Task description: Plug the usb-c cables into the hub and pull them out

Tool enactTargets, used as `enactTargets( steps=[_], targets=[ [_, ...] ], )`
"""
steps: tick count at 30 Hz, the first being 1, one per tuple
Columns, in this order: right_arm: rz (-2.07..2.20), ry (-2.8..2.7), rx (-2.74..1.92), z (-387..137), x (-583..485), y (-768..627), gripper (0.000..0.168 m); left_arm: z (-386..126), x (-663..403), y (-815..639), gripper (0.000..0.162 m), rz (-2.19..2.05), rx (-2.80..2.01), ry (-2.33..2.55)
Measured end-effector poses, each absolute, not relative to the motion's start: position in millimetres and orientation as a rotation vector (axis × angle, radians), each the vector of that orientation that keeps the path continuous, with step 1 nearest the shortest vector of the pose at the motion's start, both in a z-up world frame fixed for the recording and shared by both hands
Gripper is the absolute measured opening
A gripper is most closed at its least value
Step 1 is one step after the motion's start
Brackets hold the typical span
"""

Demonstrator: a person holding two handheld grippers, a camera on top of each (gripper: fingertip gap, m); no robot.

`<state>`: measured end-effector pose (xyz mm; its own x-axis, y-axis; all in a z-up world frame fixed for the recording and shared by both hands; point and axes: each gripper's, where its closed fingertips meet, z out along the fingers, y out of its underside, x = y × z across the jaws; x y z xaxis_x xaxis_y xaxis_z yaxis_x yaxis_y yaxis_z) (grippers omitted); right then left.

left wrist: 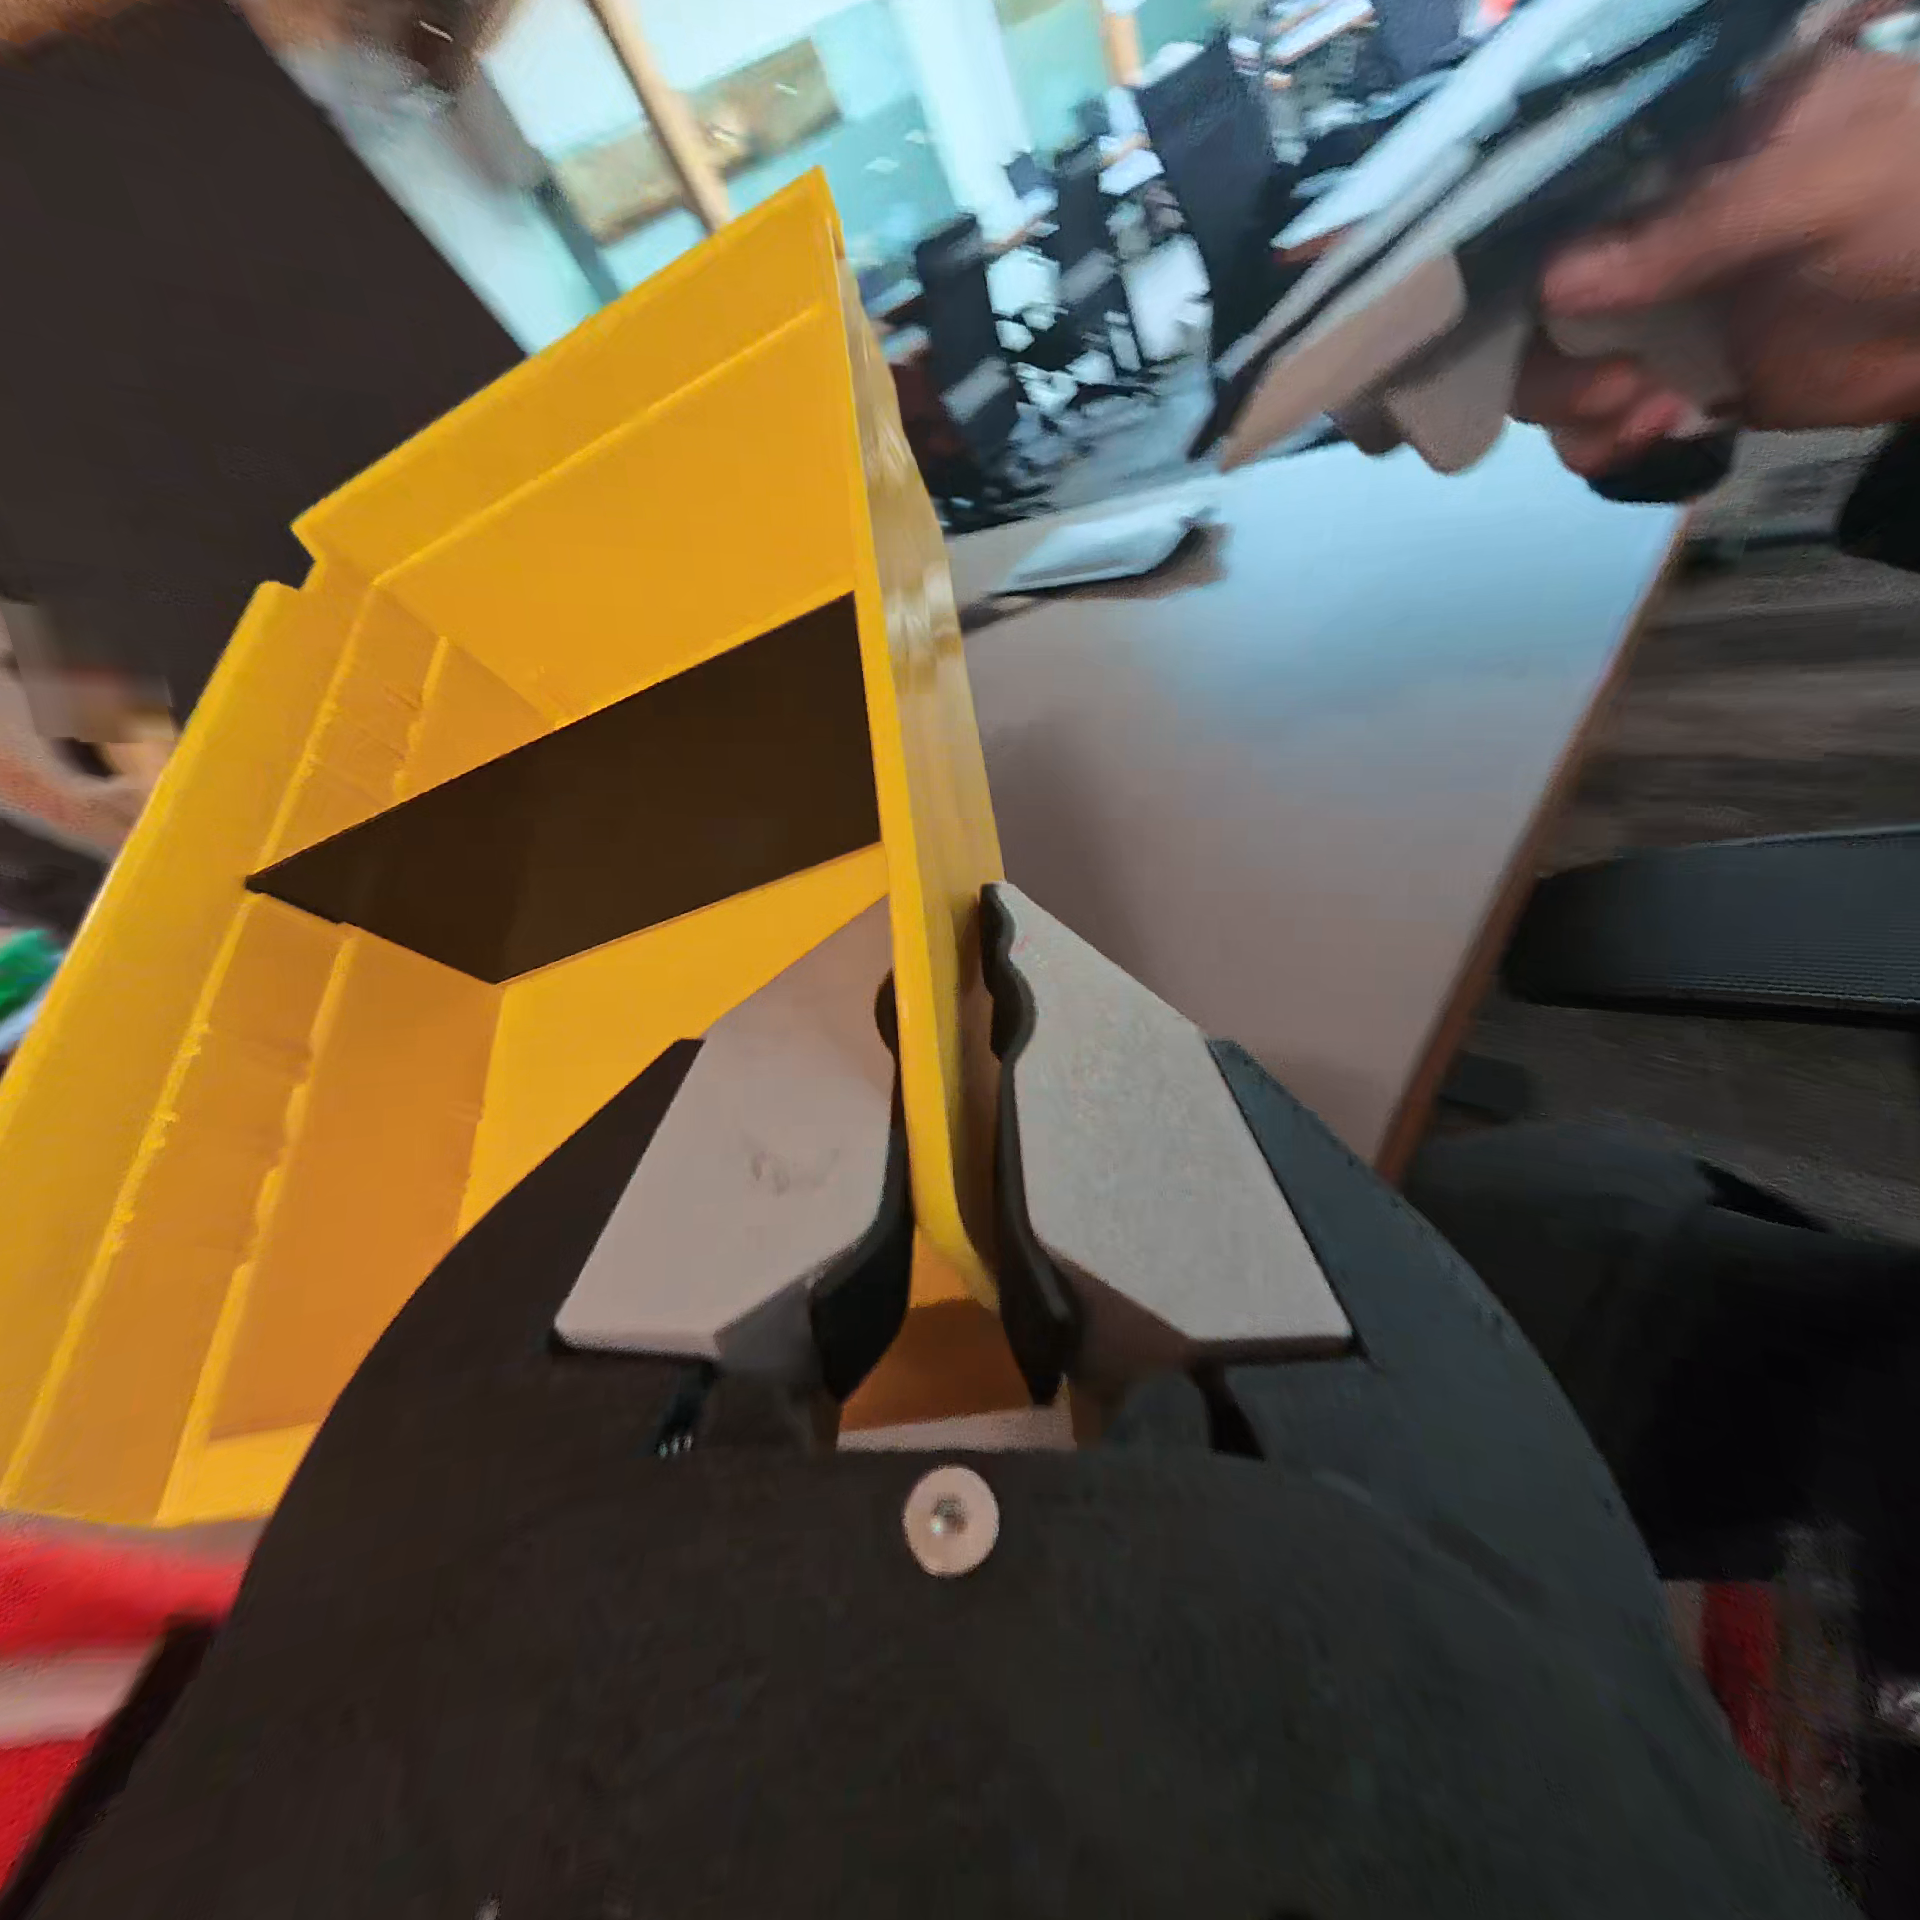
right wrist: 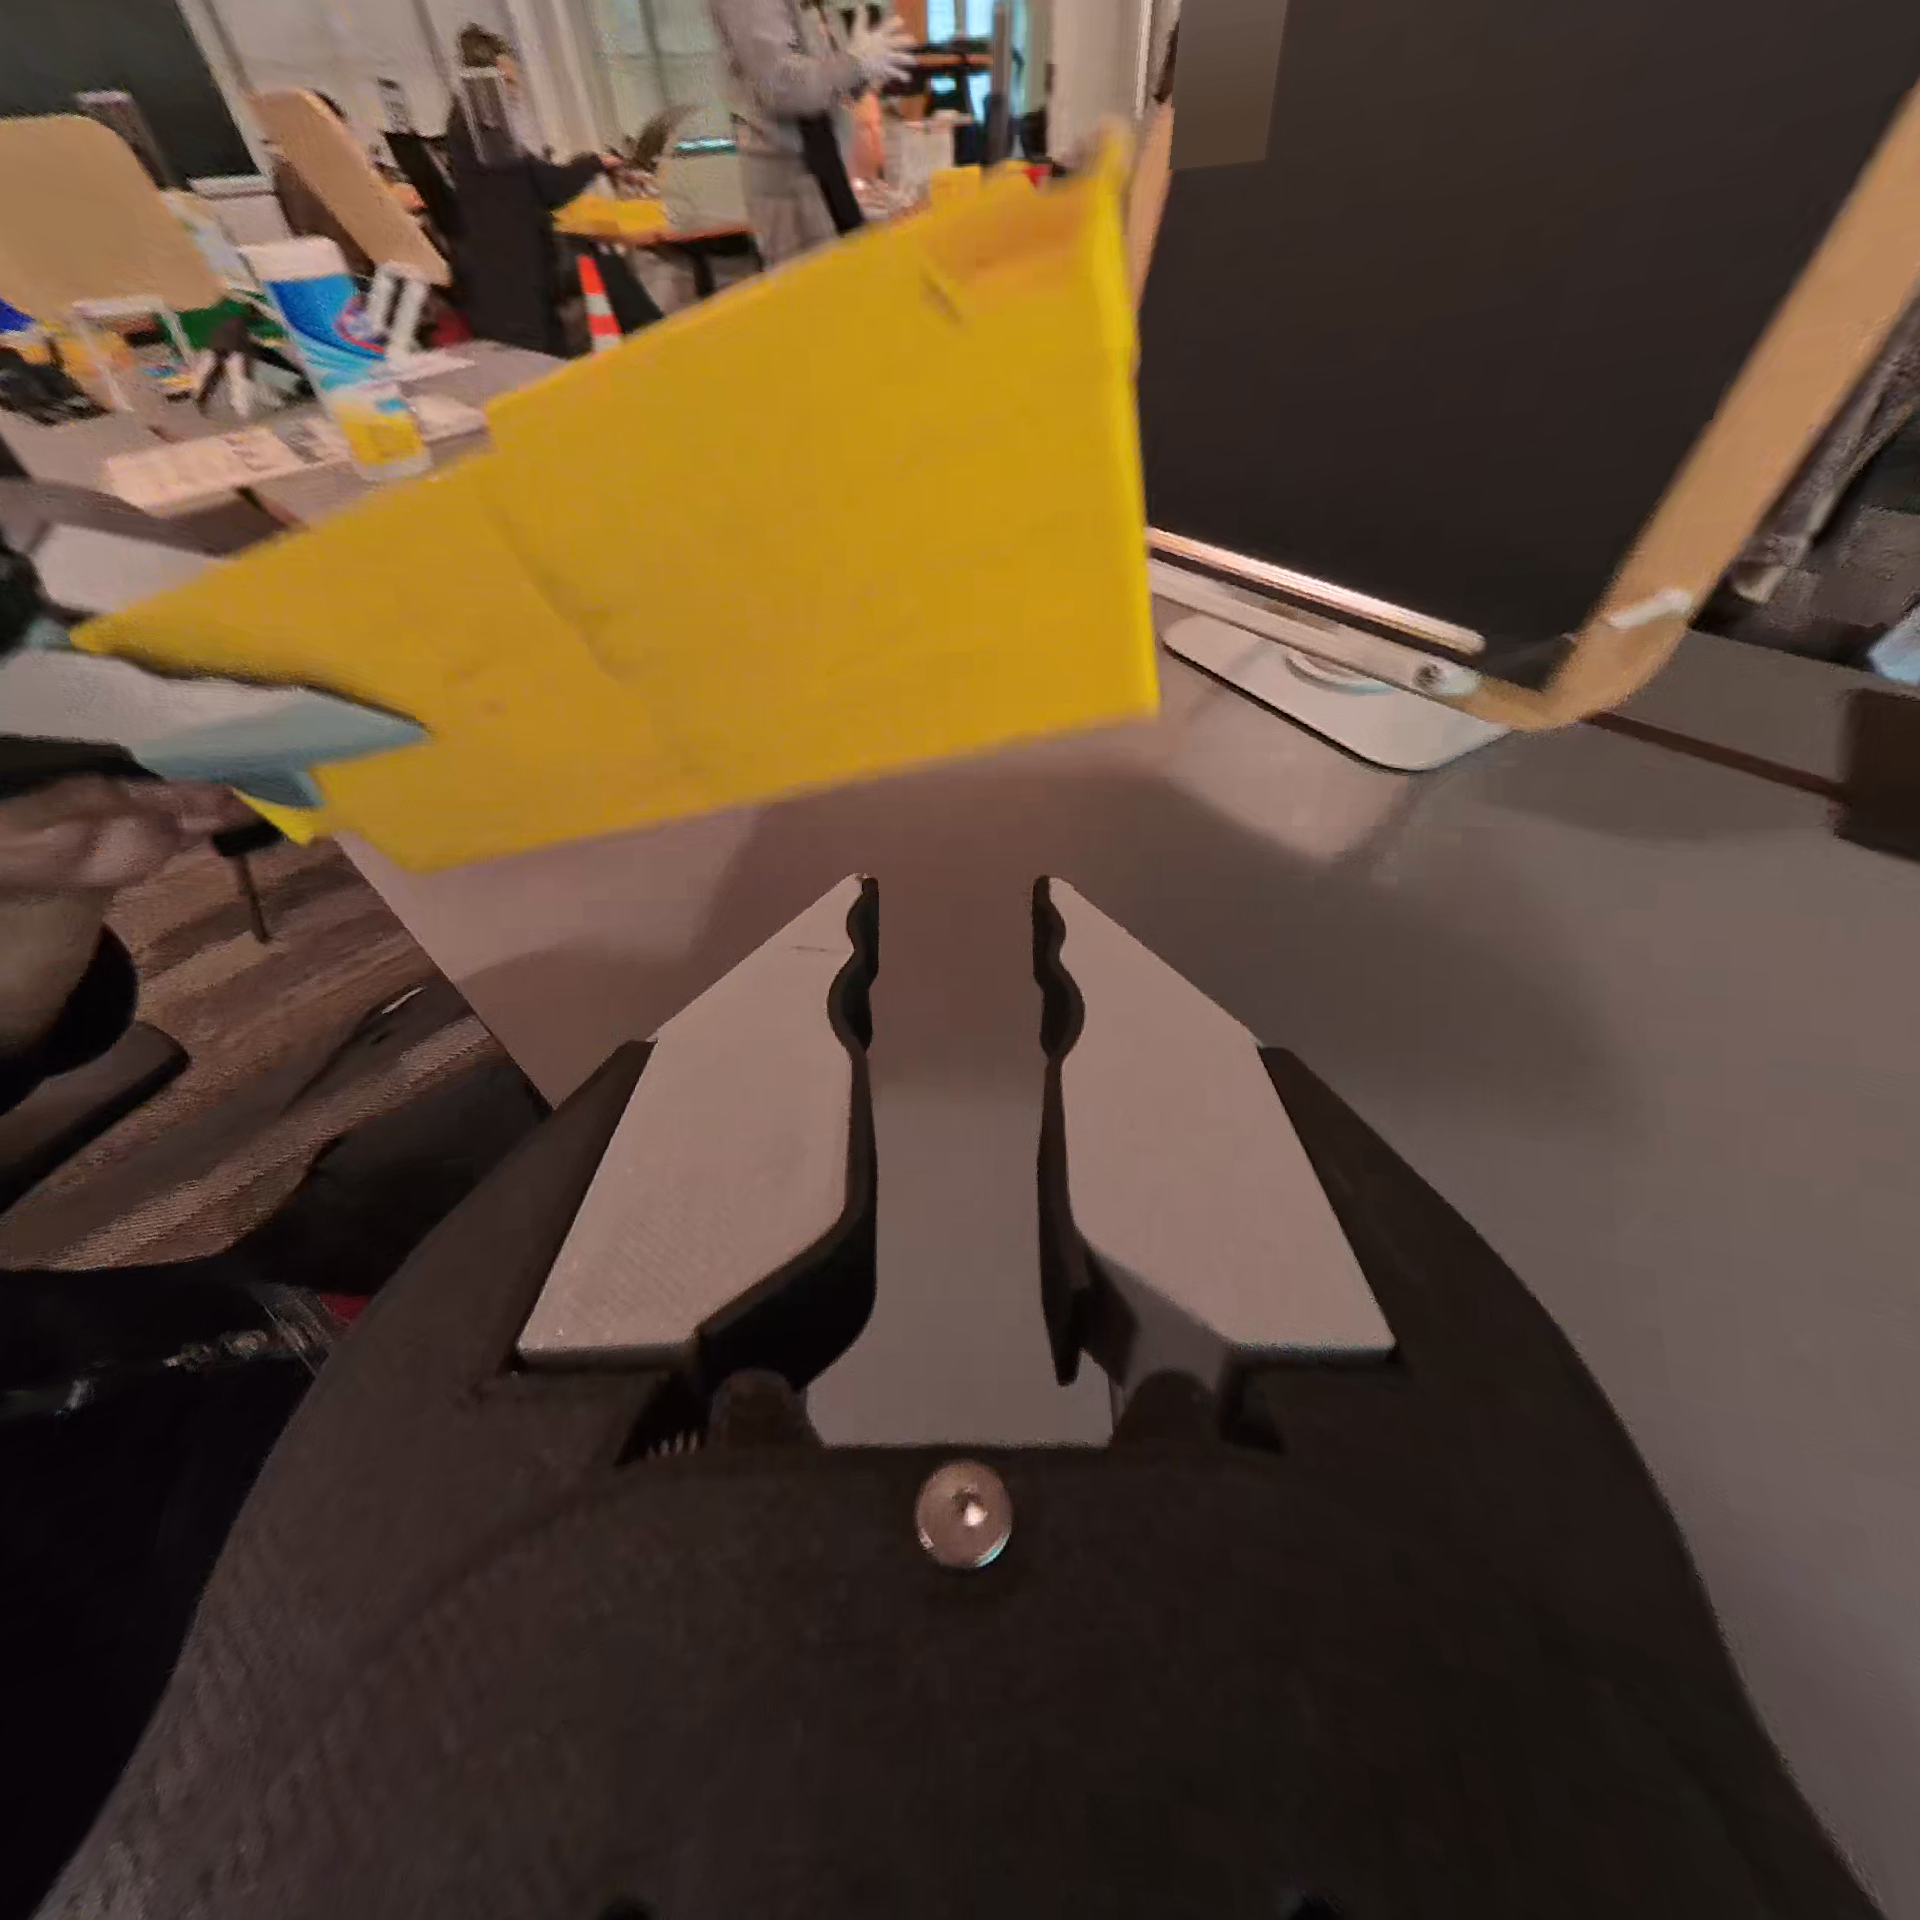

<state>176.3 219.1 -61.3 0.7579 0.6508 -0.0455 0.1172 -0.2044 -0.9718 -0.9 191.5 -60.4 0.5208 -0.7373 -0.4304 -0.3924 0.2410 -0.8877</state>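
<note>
Yellow tray held up off the table

Left tongs (left wrist: 951, 1039) are clamped on one side wall of a yellow plastic tray (left wrist: 582, 644), lifting it tilted above the grey table (left wrist: 1299, 748). A dark rectangular slot shows inside the tray. Right tongs (right wrist: 951, 966) hang over the table with a narrow gap between their fingers, gripping nothing; the tray's flat underside (right wrist: 748, 561) is in the air just ahead of them. Neither the hub nor any cable can be made out in either view.
</note>
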Motion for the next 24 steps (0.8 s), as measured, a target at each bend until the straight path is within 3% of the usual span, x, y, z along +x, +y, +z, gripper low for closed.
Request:
enactTargets(
  steps=[9, 12, 14, 17, 22, 24],
  targets=[
    [0.54, -0.604, -1.804, -89, 180, 215, 0.034, -181, 134, 214, 0.006, -0.43, -1.578, 1.341],
    [0.496, -0.68, -1.83, -101, 155, 216, 0.04, -172, 131, 214, 0.015, -0.369, -1.532, 1.315],
    [0.478, -0.744, -1.851, -111, 140, 213, 0.047, -164, 117, 205, 0.041, -0.43, -1.564, 1.306],
    [0.48, -0.89, -1.847, -121, 109, 201, 0.06, -141, 74, 189, 0.059, -0.541, -1.609, 1.257],
    [0.331, -1.139, -1.805, -147, 53, 199, 0.05, -117, -44, 217, 0.056, -0.28, -1.675, 1.03],
    [0.216, -1.22, -1.78, -158, 49, 204, 0.033, -125, -98, 233, 0.056, -0.153, -1.742, 0.935]
  ],
)
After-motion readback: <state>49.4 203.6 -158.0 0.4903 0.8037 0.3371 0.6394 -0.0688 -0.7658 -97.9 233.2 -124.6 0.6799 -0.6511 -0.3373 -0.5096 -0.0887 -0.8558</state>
